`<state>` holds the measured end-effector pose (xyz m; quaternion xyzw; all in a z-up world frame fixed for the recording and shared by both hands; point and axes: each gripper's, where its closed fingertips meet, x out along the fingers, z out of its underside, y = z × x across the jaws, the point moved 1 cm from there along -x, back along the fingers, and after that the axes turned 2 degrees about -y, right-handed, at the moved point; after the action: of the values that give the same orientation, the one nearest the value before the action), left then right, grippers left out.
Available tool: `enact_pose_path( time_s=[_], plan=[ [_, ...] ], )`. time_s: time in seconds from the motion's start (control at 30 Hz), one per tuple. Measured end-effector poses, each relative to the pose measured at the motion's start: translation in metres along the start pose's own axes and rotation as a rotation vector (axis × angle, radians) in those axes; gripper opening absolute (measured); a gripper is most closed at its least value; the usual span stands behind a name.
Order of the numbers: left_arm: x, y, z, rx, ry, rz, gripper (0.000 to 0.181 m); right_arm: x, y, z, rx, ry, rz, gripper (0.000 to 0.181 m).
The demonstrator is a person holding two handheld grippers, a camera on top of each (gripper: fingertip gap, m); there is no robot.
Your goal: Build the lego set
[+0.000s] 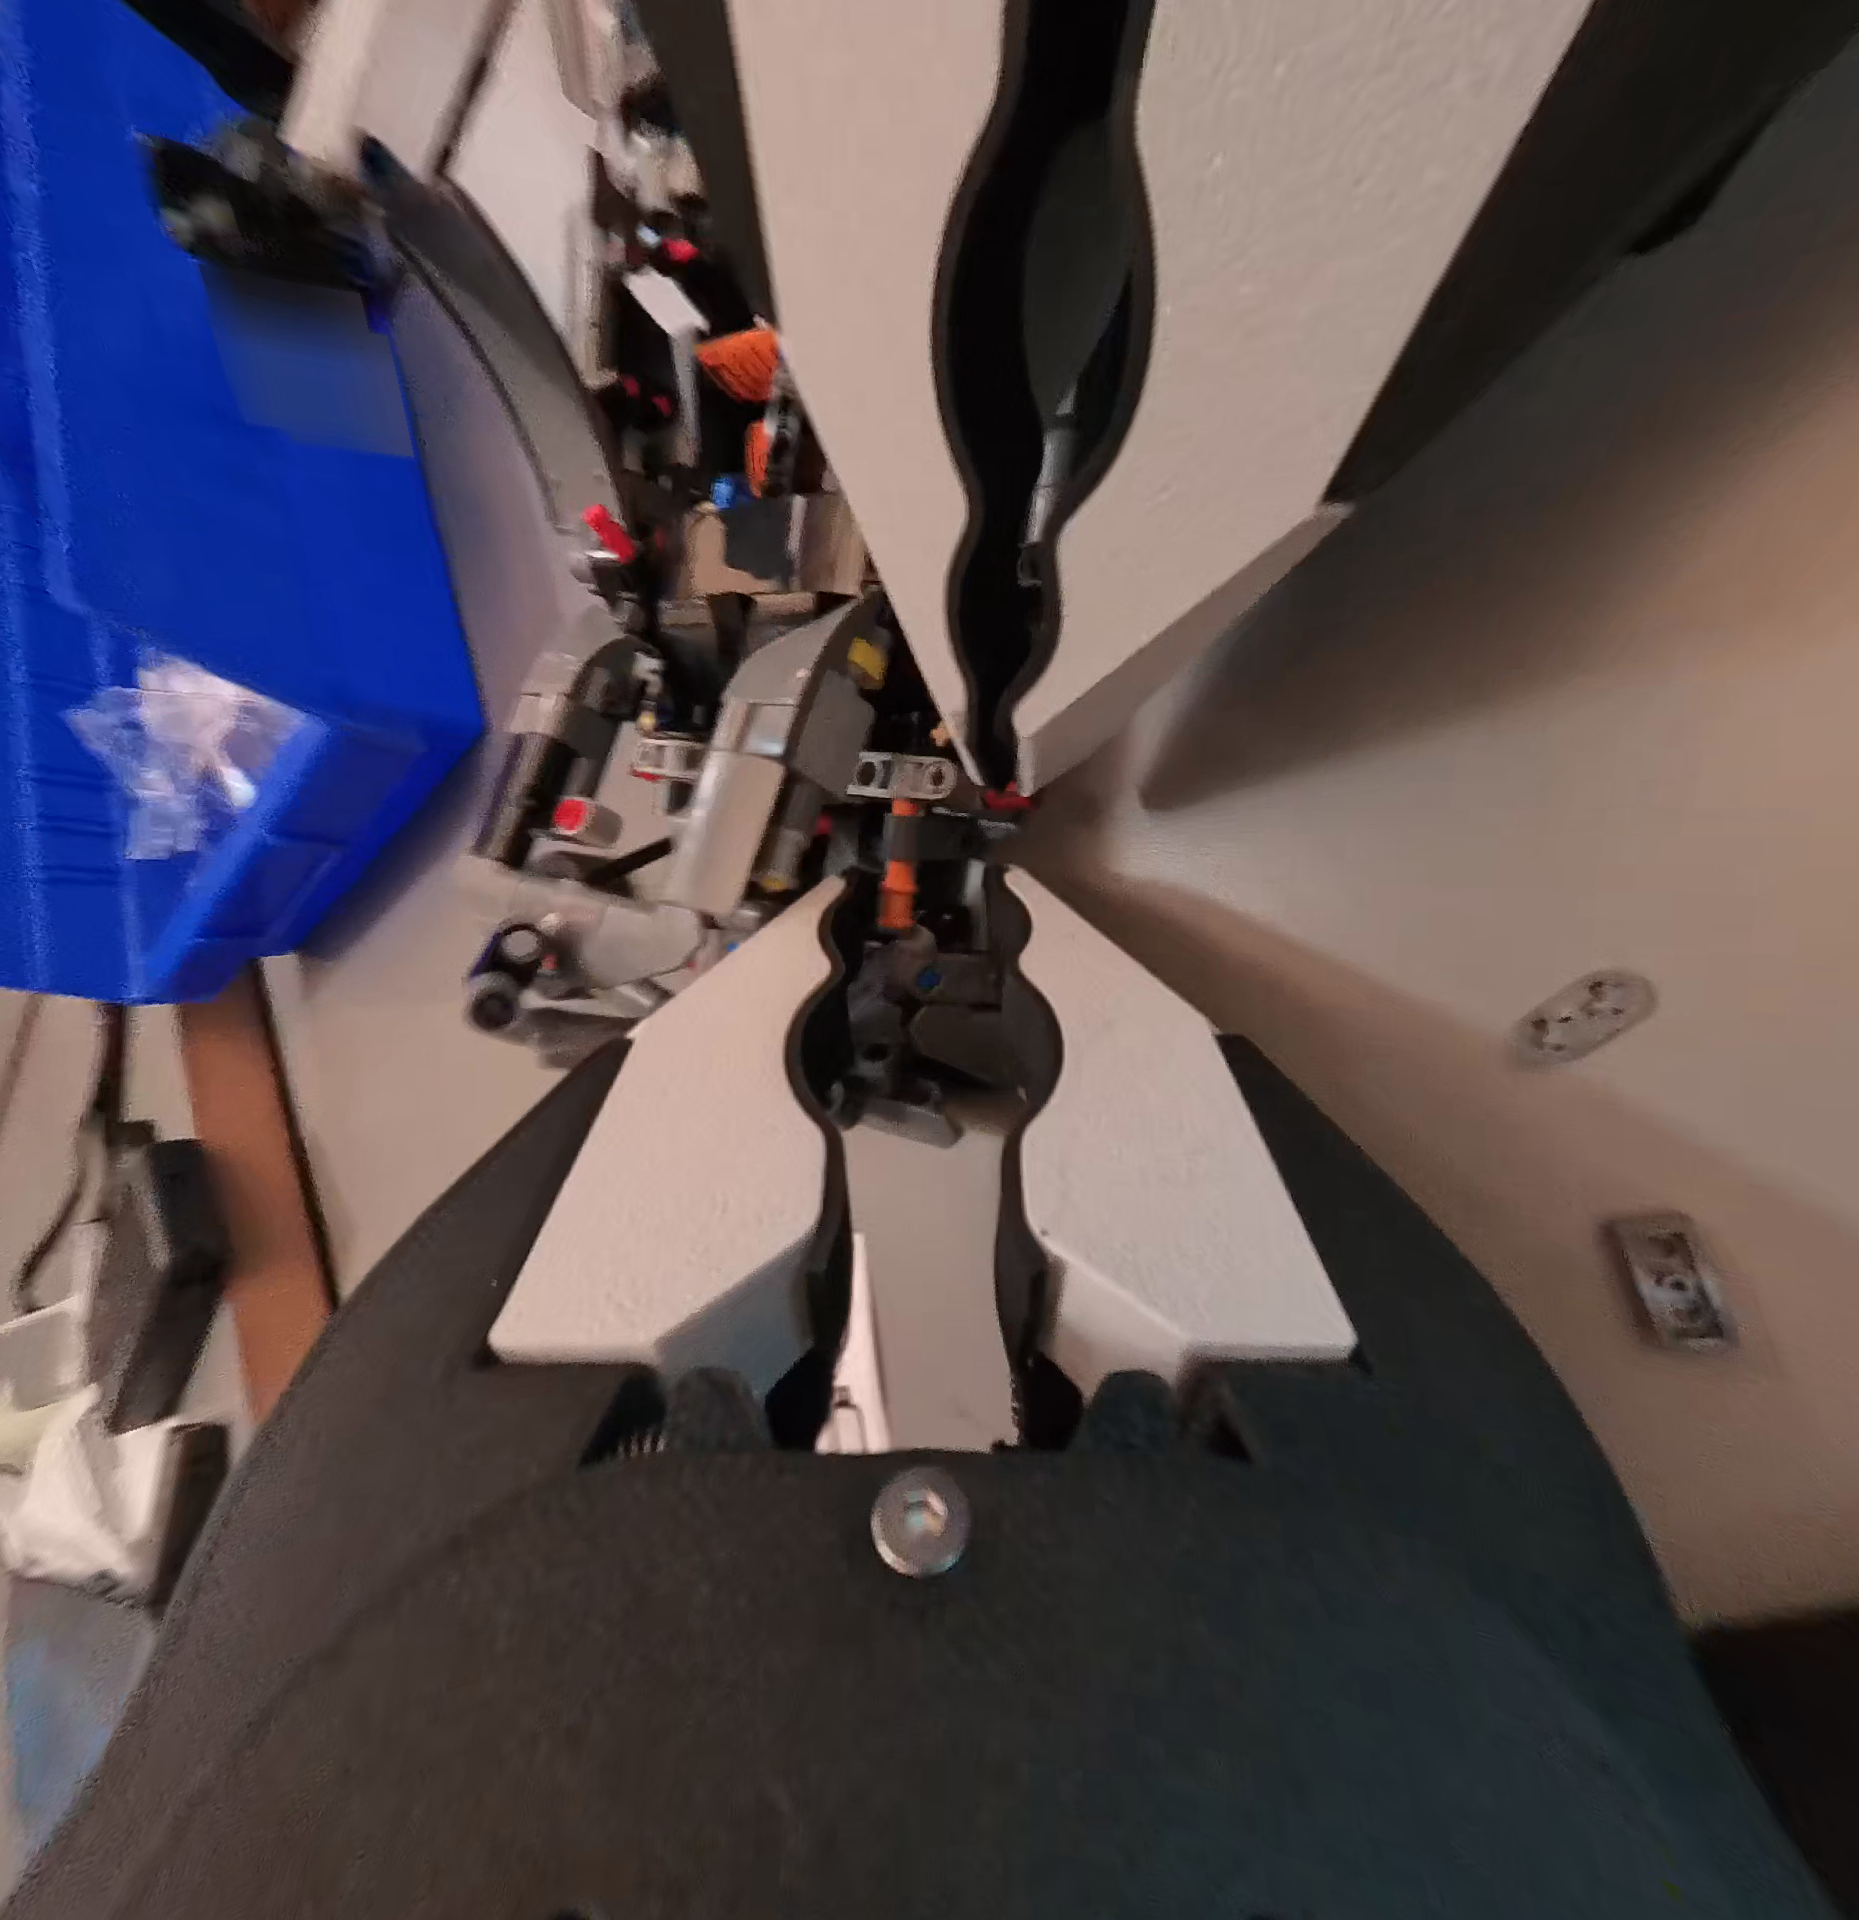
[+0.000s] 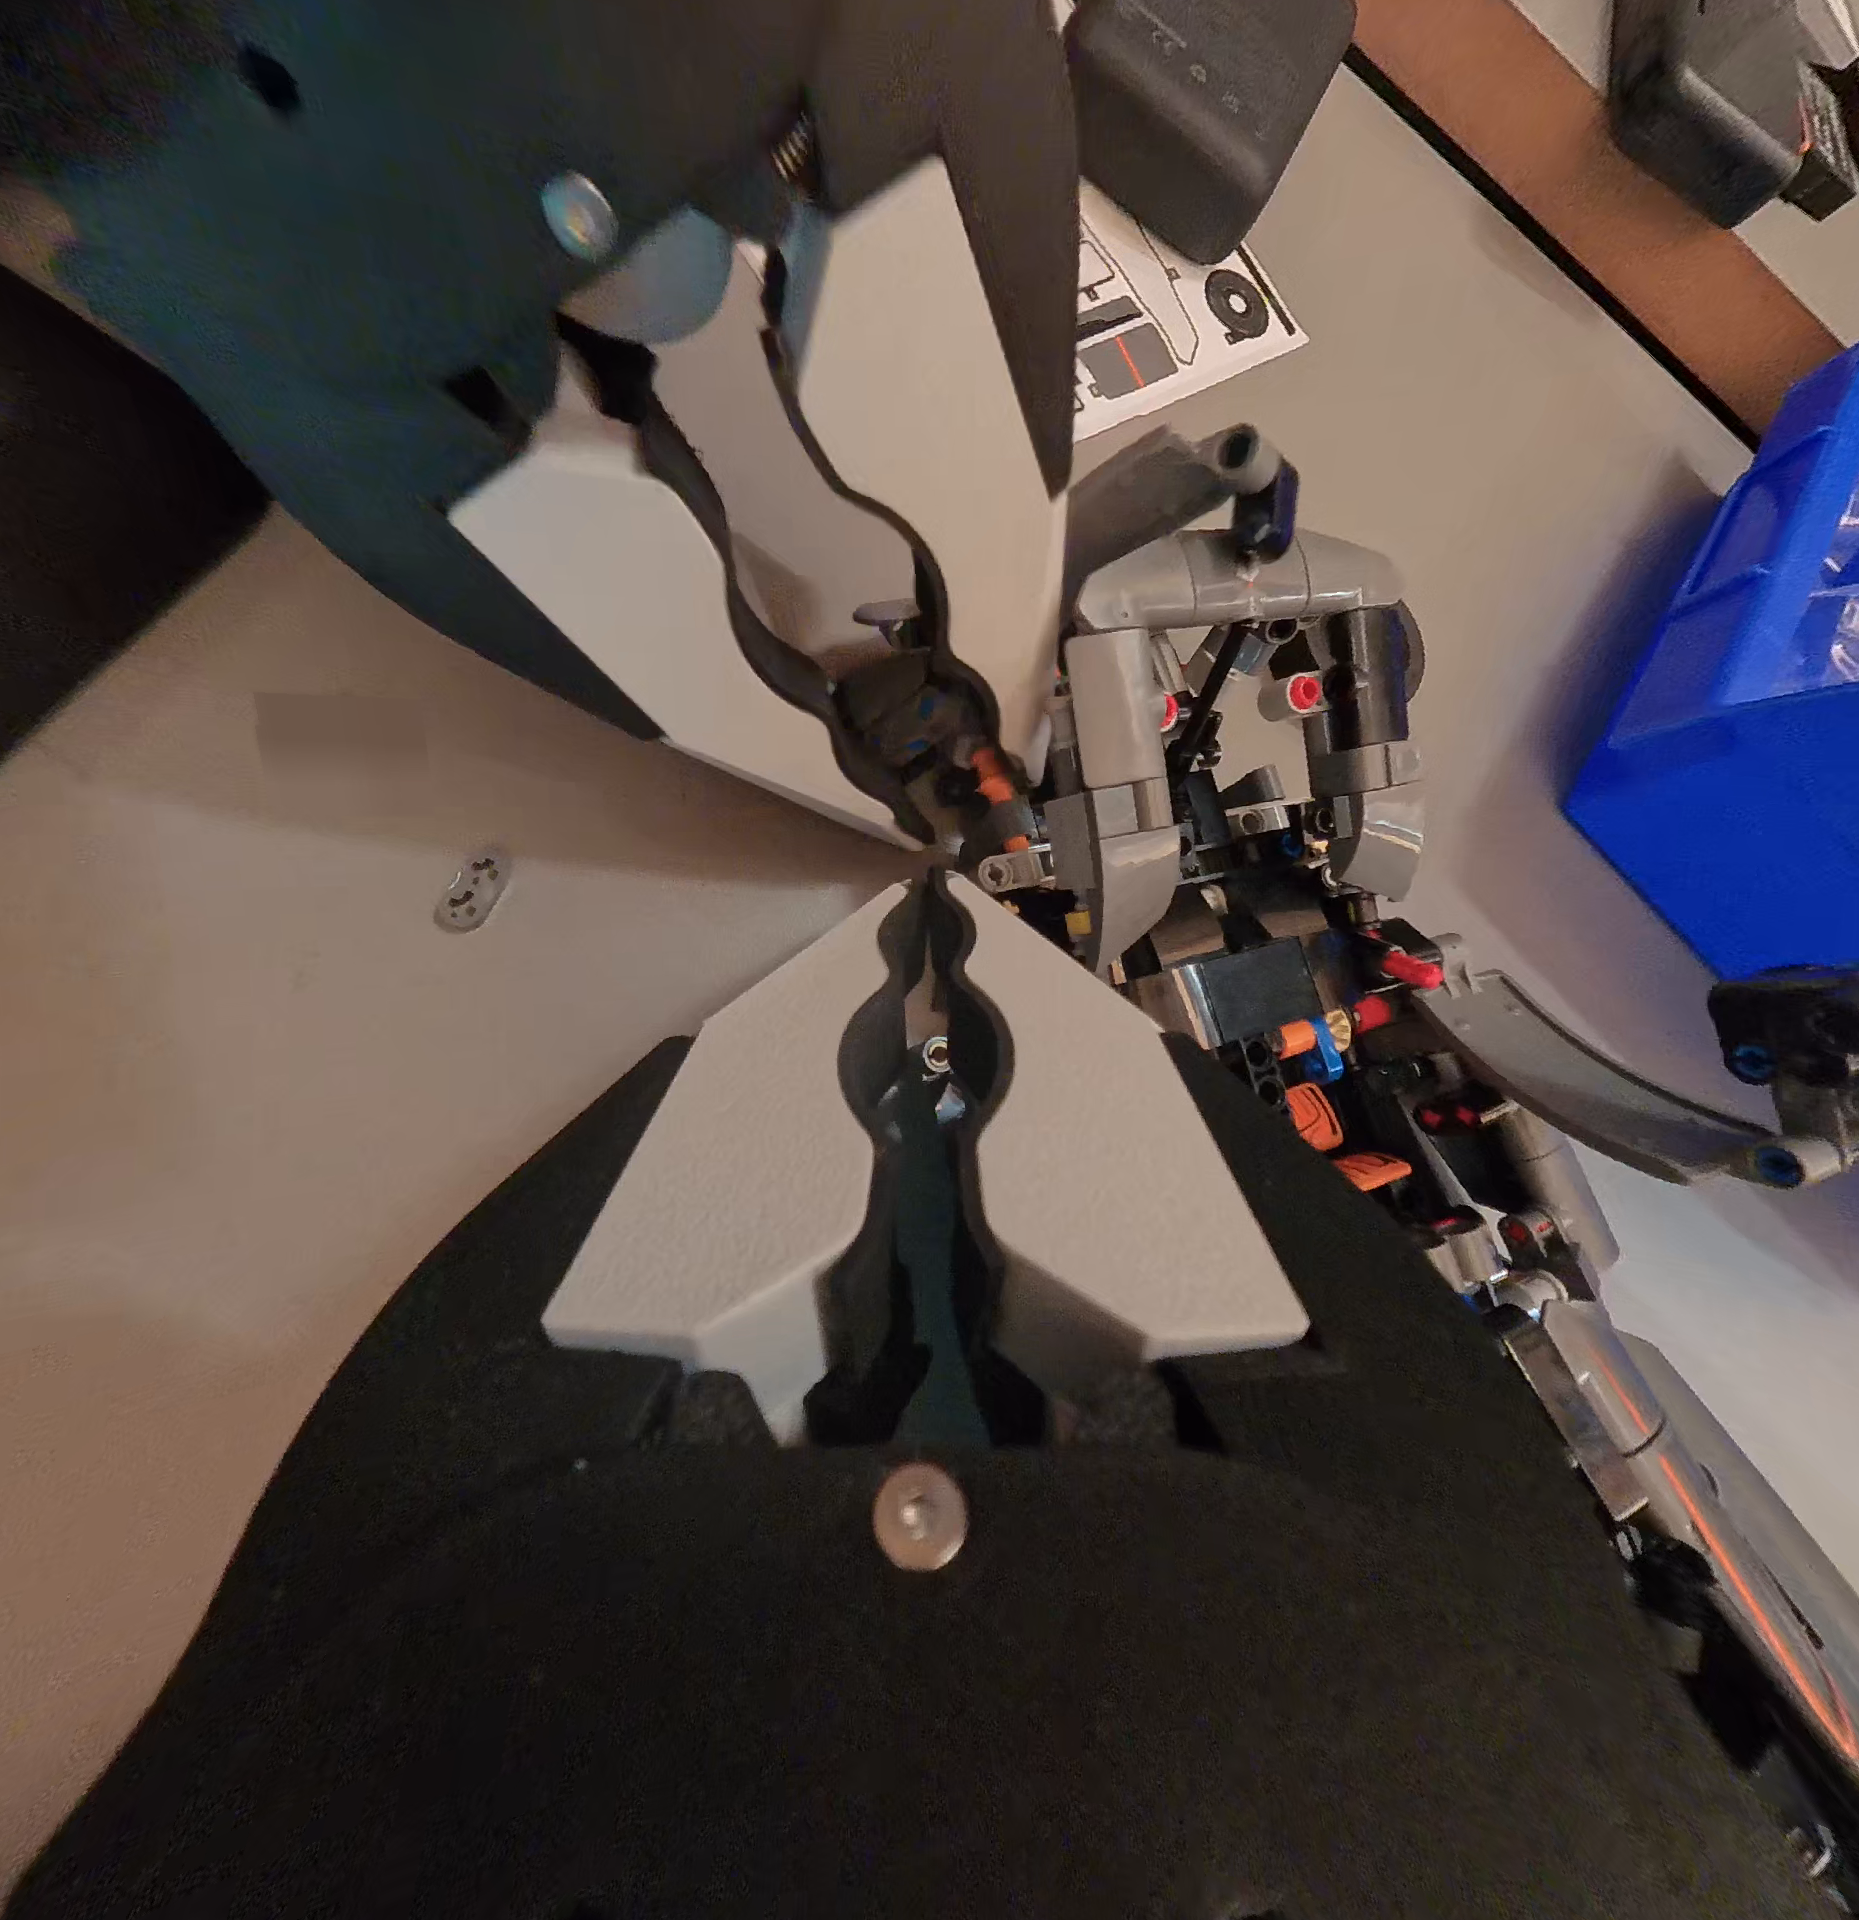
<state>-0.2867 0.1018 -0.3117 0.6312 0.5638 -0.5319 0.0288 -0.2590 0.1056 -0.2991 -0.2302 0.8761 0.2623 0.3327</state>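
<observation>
Dim warm indoor light; strong fisheye bending at edges; blue bin (image 1: 198, 582) motion-smeared in left wrist view; soft shadows beside bin; model right of bin sharper there.

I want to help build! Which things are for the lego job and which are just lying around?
For the job:
- grey lego model
- small black piece in the right gripper
- left gripper
- sticker sheet

Just lying about:
- blue bin
- black box

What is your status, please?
Left gripper shut on small subassembly. Right gripper shut on black piece, tip to tip. Lego model alongside, blue bin beyond.
</observation>
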Motion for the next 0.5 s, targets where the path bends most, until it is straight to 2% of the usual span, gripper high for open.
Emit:
enact_pose_path(
  time_s=[0.17,0.5],
  plan=[
    [0.006,-0.005,0.0,-0.023,-0.007,-0.012,0.009,0.001,0.0,0.001,-0.001,-0.004,-0.001,0.0],
    [0.009,-0.012,-0.007,-0.022,0.101,-0.003,0.006,0.001,0.001,0.005,0.02,-0.011,-0.007,0.0]
  ],
)
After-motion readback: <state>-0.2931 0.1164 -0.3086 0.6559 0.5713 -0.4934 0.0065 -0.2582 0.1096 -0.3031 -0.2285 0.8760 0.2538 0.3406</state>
